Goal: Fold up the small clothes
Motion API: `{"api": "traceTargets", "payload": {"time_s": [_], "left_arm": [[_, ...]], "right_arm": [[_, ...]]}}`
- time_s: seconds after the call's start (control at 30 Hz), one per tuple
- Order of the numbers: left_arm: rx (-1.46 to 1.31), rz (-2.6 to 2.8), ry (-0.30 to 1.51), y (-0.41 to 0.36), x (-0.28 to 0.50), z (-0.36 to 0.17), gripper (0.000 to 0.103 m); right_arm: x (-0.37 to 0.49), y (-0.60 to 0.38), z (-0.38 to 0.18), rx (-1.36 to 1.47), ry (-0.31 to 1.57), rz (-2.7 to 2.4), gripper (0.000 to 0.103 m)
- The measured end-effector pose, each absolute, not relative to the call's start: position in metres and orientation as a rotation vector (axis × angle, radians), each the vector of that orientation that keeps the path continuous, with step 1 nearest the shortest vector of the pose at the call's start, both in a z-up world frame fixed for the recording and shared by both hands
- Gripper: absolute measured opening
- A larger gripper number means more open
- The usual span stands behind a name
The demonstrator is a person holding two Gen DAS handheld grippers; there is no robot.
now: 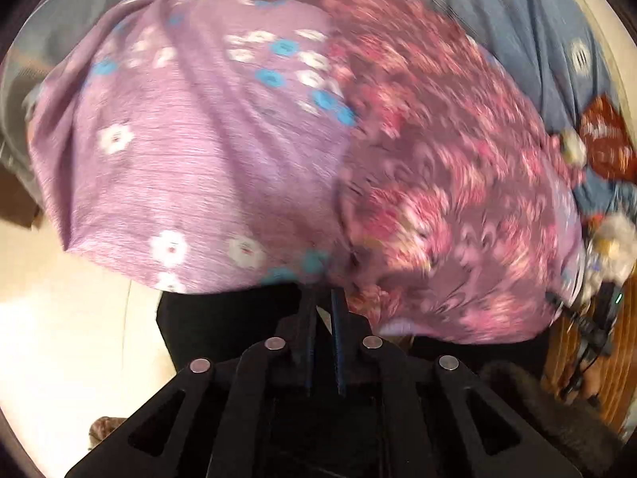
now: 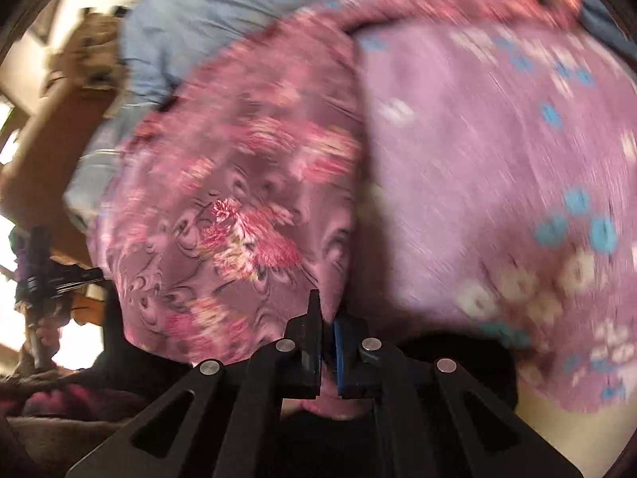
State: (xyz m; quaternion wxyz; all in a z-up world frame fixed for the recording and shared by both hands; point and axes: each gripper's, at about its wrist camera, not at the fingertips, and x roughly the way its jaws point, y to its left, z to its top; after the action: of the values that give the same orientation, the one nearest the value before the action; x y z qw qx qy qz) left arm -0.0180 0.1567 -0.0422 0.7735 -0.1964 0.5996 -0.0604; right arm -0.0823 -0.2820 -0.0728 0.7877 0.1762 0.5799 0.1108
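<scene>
Both the left gripper [image 1: 323, 302] and right gripper [image 2: 327, 318], fingers nearly closed, pinch the purple floral garment [image 1: 207, 167] by its near edge, apparently lifting it over the blue bedsheet [image 1: 497, 12] to spread it for folding.

Both pictures are heavily smeared by motion blur: the flower print on the purple cloth [image 1: 207, 159] streaks into dashes, worst toward the right of the left wrist view and across the right side of the right wrist view. The black gripper frames at the bottom stay sharp. Light is soft and even on the cloth, with no hard shadows. The pale floor [image 1: 59, 318] at lower left is blown out to near white, and bright patches [image 2: 12, 127] glare at the left edge of the right view. The fisheye lens bends everything toward a dark round rim.
</scene>
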Motion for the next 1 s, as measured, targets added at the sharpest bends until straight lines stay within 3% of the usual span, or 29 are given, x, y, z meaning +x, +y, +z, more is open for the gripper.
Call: {"api": "traceTargets", "payload": {"time_s": [0.1,0.17,0.2,0.27,0.33,0.4,0.43,0.47,0.57,0.6,0.63,0.67,0.83,0.9,1.0], "left_arm": [[-0.553,-0.184,1.237,0.169,-0.009,-0.033,0.018],[-0.562,-0.201,1.204,0.165,0.0,-0.031,0.041],[-0.544,-0.203,1.186,0.158,0.008,-0.03,0.045],[-0.504,-0.222,1.174,0.145,0.02,-0.033,0.048],[-0.458,-0.241,1.185,0.127,0.034,-0.044,0.048],[-0.382,-0.231,1.207,0.105,0.052,-0.06,0.046],[-0.364,-0.231,1.223,0.104,0.061,-0.069,0.037],[-0.359,-0.241,1.249,0.098,0.068,-0.077,0.004],[-0.365,-0.239,1.245,0.09,0.074,-0.079,0.003],[-0.375,-0.238,1.23,0.092,0.074,-0.073,0.003],[-0.403,-0.237,1.213,0.097,0.072,-0.065,0.003],[-0.441,-0.24,1.181,0.106,0.066,-0.052,0.003],[-0.397,-0.181,1.104,0.126,0.053,-0.006,0.004],[-0.325,-0.138,1.173,0.119,0.057,-0.02,0.005],[-0.208,-0.032,1.367,0.109,0.063,-0.062,0.005]], "right_arm": [[-0.081,-0.291,-0.066,0.395,1.216,0.218,0.005],[-0.077,-0.29,-0.056,0.369,1.186,0.223,0.01],[-0.074,-0.29,-0.053,0.369,1.177,0.218,0.011],[-0.069,-0.29,-0.051,0.39,1.166,0.213,0.016],[-0.069,-0.295,-0.054,0.413,1.159,0.191,0.035],[-0.067,-0.292,-0.058,0.427,1.16,0.174,0.037],[-0.065,-0.292,-0.06,0.432,1.164,0.17,0.037],[-0.063,-0.291,-0.063,0.437,1.168,0.164,0.037],[-0.062,-0.289,-0.072,0.437,1.179,0.172,0.037],[-0.063,-0.287,-0.076,0.411,1.188,0.186,0.03],[-0.063,-0.284,-0.078,0.387,1.196,0.198,0.013],[-0.064,-0.28,-0.079,0.365,1.203,0.214,0.003],[-0.068,-0.267,-0.044,0.426,1.089,0.351,0.003],[-0.066,-0.271,-0.038,0.402,1.07,0.324,0.003],[-0.062,-0.282,-0.076,0.358,1.214,0.22,0.004]]}}
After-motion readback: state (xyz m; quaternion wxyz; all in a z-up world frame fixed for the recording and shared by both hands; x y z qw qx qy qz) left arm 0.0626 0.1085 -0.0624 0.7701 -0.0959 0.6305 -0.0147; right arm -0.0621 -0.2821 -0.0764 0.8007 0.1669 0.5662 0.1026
